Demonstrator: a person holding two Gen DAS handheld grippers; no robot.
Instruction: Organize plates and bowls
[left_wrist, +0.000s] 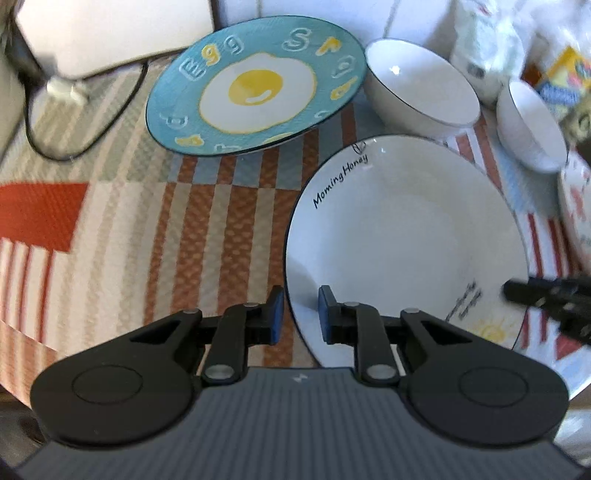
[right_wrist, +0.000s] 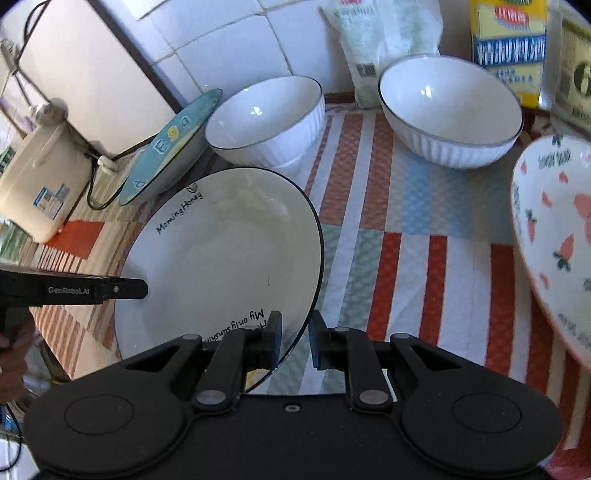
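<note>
A white "Morning Honey" plate (left_wrist: 406, 240) (right_wrist: 221, 258) lies over the striped tablecloth. My left gripper (left_wrist: 301, 314) is shut on its left rim, one pad outside and one inside; its finger (right_wrist: 125, 288) shows in the right wrist view. My right gripper (right_wrist: 295, 339) straddles the plate's right rim, with a sliver of cloth showing between rim and right pad, so it is open. Behind the plate are a blue fried-egg plate (left_wrist: 255, 88) (right_wrist: 173, 144) and two white ribbed bowls (right_wrist: 266, 114) (right_wrist: 450, 107). A heart-shaped strawberry plate (right_wrist: 554, 240) sits at the right.
A cream appliance (right_wrist: 40, 184) with a black cable (left_wrist: 110, 110) stands at the far left by a white box (left_wrist: 110, 33). Food packets (right_wrist: 509, 44) line the tiled back wall. Bare tablecloth (right_wrist: 406, 258) lies between the white plate and the heart plate.
</note>
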